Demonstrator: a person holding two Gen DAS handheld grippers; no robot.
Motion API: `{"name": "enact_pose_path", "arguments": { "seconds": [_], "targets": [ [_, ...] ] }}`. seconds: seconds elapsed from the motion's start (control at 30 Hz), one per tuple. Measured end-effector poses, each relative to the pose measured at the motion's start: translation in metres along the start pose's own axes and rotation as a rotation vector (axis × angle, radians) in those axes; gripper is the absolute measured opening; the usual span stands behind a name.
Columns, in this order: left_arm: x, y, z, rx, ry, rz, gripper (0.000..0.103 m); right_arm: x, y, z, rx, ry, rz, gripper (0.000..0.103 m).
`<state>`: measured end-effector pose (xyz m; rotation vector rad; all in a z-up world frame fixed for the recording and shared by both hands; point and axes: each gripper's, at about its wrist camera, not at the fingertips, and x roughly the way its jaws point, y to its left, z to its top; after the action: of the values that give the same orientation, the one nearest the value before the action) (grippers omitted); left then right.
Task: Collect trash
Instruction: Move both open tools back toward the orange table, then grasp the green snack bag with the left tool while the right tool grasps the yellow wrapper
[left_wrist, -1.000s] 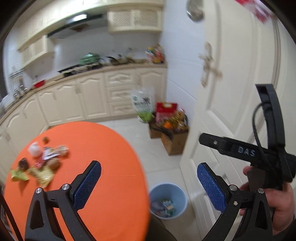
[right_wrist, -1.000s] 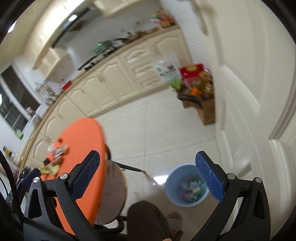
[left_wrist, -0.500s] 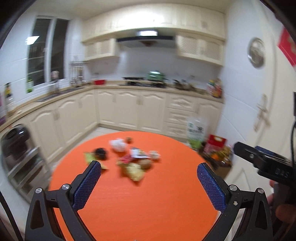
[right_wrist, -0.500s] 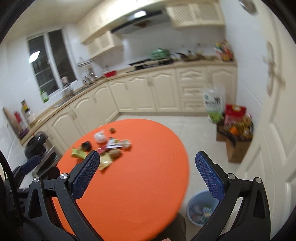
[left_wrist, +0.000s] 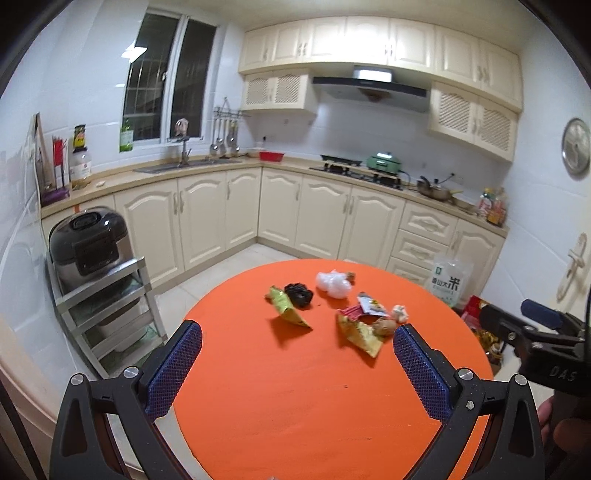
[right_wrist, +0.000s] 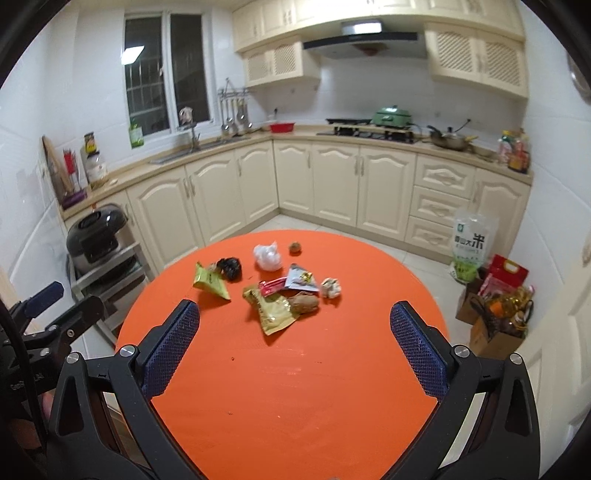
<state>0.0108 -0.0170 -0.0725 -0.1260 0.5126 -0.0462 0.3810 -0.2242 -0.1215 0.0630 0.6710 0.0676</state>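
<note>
While both grippers hang above the near half of a round orange table, each has its jaws spread wide with nothing between the blue pads. The left gripper and the right gripper are well short of the trash, which lies in a loose cluster toward the far half of the tabletop. From left to right in the right wrist view the cluster holds a green wrapper, a black crumpled bag, a white plastic bag, a small brown lump near the far edge, a red strip, a printed packet, a gold wrapper, a brown piece touching it, and a white paper ball. Bare orange surface lies between the pads and the nearest wrapper, and the table's left, right and near margins carry nothing. Off the left edge stands a metal rack bearing a rice cooker; off the right edge, on the floor, stand a rice bag and an open cardboard box. Tiled floor separates the far edge from the cream cabinets.
</note>
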Motion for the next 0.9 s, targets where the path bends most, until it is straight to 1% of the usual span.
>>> {"name": "enact_pose_path", "arguments": {
  "seconds": [0.03,0.2,0.27,0.4,0.47,0.53,0.6,0.67,0.77,0.83,0.87,0.9],
  "targets": [
    [0.012,0.002,0.008,-0.007,0.009,0.003,0.102,0.008,0.002,0.0,-0.008,0.016,0.005,0.103],
    [0.051,0.004,0.019,-0.035,0.056,0.032,0.102,0.057,0.009,-0.01,-0.05,0.111,0.034,0.103],
    [0.084,0.014,0.034,-0.039,0.084,0.038,0.102,0.08,0.013,-0.014,-0.073,0.144,0.042,0.103],
    [0.137,0.02,0.04,-0.032,0.138,0.057,0.102,0.118,0.02,-0.02,-0.098,0.189,0.059,0.103],
    [0.159,0.021,0.045,-0.027,0.161,0.062,0.102,0.135,0.022,-0.023,-0.105,0.209,0.062,0.101],
    [0.18,0.02,0.05,-0.024,0.185,0.069,0.102,0.154,0.022,-0.026,-0.104,0.235,0.067,0.097],
    [0.199,0.019,0.056,-0.022,0.201,0.074,0.102,0.168,0.027,-0.026,-0.105,0.244,0.069,0.095],
    [0.219,0.016,0.061,-0.02,0.217,0.077,0.102,0.185,0.028,-0.027,-0.111,0.262,0.079,0.091],
    [0.249,0.01,0.071,-0.02,0.237,0.072,0.102,0.203,0.03,-0.029,-0.119,0.292,0.09,0.082],
    [0.272,0.004,0.081,-0.02,0.249,0.066,0.102,0.212,0.029,-0.03,-0.113,0.305,0.098,0.068],
    [0.283,0.001,0.084,-0.022,0.254,0.063,0.102,0.217,0.027,-0.032,-0.107,0.313,0.099,0.065],
    [0.297,-0.003,0.089,-0.024,0.262,0.06,0.102,0.221,0.025,-0.032,-0.103,0.321,0.101,0.057]
  ]
}}
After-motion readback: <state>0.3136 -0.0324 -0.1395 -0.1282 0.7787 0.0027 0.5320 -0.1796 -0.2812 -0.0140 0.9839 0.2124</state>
